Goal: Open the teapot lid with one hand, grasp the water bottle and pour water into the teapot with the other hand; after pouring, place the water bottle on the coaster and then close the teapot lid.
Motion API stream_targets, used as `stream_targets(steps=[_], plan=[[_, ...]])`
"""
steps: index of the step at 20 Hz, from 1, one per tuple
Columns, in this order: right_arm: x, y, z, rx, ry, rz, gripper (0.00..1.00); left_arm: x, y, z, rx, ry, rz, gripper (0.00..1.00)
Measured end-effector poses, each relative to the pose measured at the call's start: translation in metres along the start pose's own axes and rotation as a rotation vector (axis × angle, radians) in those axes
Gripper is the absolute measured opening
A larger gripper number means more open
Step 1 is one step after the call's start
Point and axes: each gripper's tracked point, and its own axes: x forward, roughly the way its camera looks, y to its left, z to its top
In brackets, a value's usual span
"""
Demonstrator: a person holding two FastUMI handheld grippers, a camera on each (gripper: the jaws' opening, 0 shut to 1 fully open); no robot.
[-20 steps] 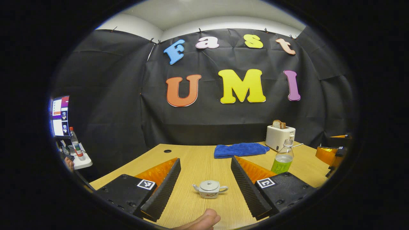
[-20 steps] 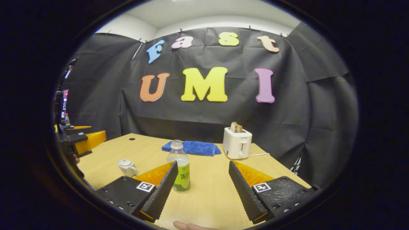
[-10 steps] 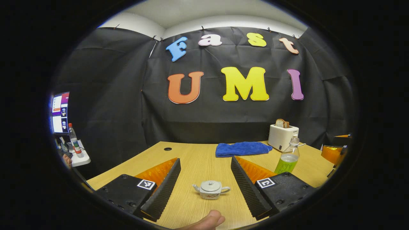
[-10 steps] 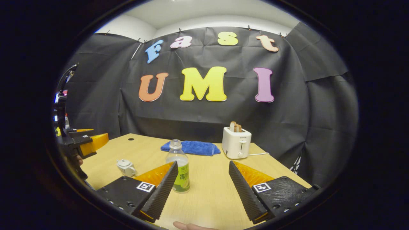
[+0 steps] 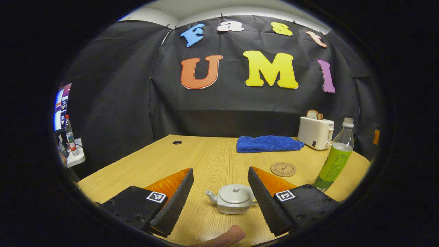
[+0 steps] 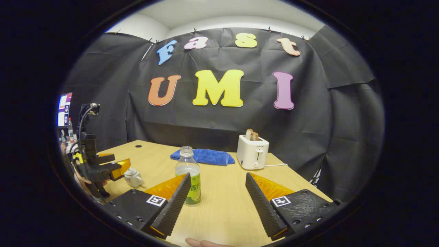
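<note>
A small white teapot (image 5: pixel 234 202) with its lid (image 5: pixel 235 192) on sits on the wooden table, low between the wide-apart fingers of my left gripper (image 5: pixel 221 199), which is open and touching nothing. An uncapped bottle (image 5: pixel 334 156) of green drink stands upright at the right, beyond a round brown coaster (image 5: pixel 283 169). In the right gripper view the bottle (image 6: pixel 189 180) stands just ahead of the left finger of my right gripper (image 6: pixel 217 199), which is open and empty. The left gripper (image 6: pixel 103 168) shows there at far left beside the teapot (image 6: pixel 133 177).
A blue cloth (image 5: pixel 268 143) lies at the back of the table (image 5: pixel 205 157), and a white toaster (image 5: pixel 315 132) with a slice of bread stands at the back right. A side shelf with a bottle (image 5: pixel 69 135) and a screen sits at far left.
My left gripper has dropped lower and moved forward, so the teapot now lies larger between its fingers and the coaster has come into sight. The right gripper has barely moved.
</note>
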Motion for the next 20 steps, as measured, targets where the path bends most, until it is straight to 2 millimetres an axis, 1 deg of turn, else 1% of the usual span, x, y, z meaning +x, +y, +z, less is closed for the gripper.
stream_targets(steps=[2,3,5,6,7,8,9,10,11,12,13,14,15,17,18,19,20], plan=[[0.004,-0.003,-0.004,0.021,0.012,-0.007,0.95,0.002,-0.015,-0.007,-0.018,0.021,-0.045,0.99],[0.007,-0.003,-0.006,0.037,0.023,-0.009,0.95,0.002,-0.019,-0.01,-0.016,0.023,-0.052,0.99],[0.01,-0.001,-0.012,0.05,0.044,-0.005,0.96,0.007,-0.011,-0.015,0.011,0.031,-0.006,0.98],[0.009,0.0,-0.012,0.047,0.047,-0.004,0.95,0.01,-0.01,-0.016,0.015,0.037,-0.003,0.89],[0.01,0.001,-0.01,0.04,0.04,-0.004,0.98,0.012,-0.012,-0.016,0.009,0.029,-0.009,0.82],[0.009,0.003,-0.009,0.034,0.033,-0.003,0.96,0.015,-0.011,-0.019,0.002,0.039,-0.009,0.75],[0.01,0.005,-0.009,0.028,0.031,0.001,0.97,0.014,-0.012,-0.019,-0.007,0.032,-0.017,0.71],[0.011,0.007,-0.011,0.022,0.032,0.006,0.97,0.015,-0.016,-0.018,-0.013,0.02,-0.033,0.64],[0.011,0.009,-0.013,0.016,0.036,0.009,0.95,0.017,-0.018,-0.017,-0.007,0.011,-0.043,0.61],[0.012,0.01,-0.015,0.013,0.039,0.01,0.98,0.018,-0.017,-0.017,-0.002,0.011,-0.044,0.46],[0.012,0.011,-0.016,0.011,0.044,0.011,0.96,0.017,-0.016,-0.018,0.003,0.013,-0.037,0.38],[0.013,0.012,-0.018,0.01,0.048,0.012,0.96,0.016,-0.017,-0.016,0.01,0.009,-0.038,0.29],[0.014,0.012,-0.018,0.009,0.051,0.013,0.96,0.017,-0.018,-0.017,0.016,0.009,-0.039,0.27],[0.016,0.013,-0.02,0.007,0.055,0.014,0.96,0.015,-0.022,-0.015,0.027,0.009,-0.057,0.21],[0.015,0.014,-0.02,0.006,0.055,0.015,0.96,0.014,-0.021,-0.014,0.032,0.015,-0.053,0.11],[0.016,0.015,-0.021,0.003,0.057,0.015,0.98,0.013,-0.019,-0.014,0.03,0.022,-0.046,0.07],[0.016,0.015,-0.022,0.002,0.058,0.016,0.96,0.012,-0.018,-0.013,0.026,0.018,-0.043,0.06]])
